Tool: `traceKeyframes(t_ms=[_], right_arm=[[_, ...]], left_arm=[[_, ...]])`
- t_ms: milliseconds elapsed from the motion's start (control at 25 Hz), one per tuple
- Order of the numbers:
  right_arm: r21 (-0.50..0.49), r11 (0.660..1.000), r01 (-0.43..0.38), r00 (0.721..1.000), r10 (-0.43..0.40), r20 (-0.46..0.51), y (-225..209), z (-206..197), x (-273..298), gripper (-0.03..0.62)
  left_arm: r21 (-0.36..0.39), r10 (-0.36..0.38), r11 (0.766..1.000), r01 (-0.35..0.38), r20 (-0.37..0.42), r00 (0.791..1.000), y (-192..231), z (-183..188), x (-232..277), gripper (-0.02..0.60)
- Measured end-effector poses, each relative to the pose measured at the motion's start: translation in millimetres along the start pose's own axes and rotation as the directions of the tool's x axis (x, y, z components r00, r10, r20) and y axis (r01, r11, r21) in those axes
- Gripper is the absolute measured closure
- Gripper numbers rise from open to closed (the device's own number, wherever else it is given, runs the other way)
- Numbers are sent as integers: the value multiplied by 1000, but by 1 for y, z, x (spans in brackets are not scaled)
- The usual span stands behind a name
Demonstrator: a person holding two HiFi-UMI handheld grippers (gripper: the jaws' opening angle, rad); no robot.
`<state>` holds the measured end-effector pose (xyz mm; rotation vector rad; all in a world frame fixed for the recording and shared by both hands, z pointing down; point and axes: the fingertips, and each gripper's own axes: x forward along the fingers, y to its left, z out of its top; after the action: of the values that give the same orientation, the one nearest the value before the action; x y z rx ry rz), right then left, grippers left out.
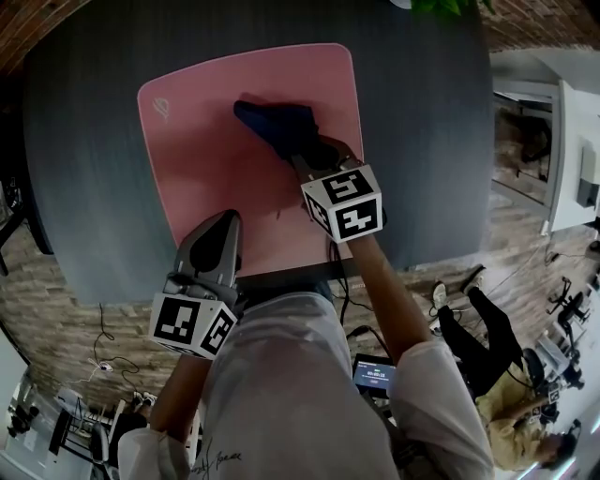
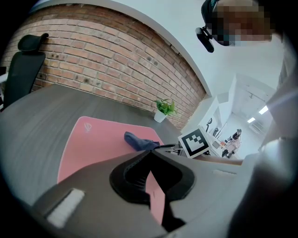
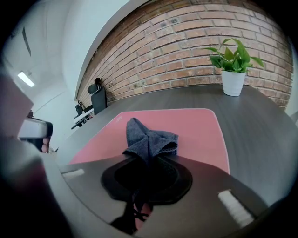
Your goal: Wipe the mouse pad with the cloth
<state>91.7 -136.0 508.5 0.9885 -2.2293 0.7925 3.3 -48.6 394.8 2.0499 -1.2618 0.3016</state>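
My right gripper [image 1: 317,155] reaches far, jaws clamped on the cloth [image 1: 274,122]; my left gripper [image 1: 225,225] sits near, jaws together, empty.

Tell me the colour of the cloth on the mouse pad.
Dark blue; the cloth shows best in the right gripper view.

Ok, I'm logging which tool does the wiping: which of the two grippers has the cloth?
The right gripper: its jaws are shut on the dark blue cloth on the pink mouse pad. The left gripper holds nothing.

Near end of the cloth [image 1: 277,124] is buried in the right gripper [image 1: 312,156], plant [image 1: 441,6] chopped off at the head view's top.
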Motion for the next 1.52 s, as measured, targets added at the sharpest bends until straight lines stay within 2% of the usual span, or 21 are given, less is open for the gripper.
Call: traceKeyframes(t_ms=[680,1520], right_arm=[[19,999,34,999,-33,-26,-33,-18,-31,553],[-18,993,116,991,-117,-66,-37,-39,-54,554]], left_arm=[[17,-86,996,86,-29,996,-29,-2,23,568],[14,-117,993,117,3,993,-41,15,18,568]])
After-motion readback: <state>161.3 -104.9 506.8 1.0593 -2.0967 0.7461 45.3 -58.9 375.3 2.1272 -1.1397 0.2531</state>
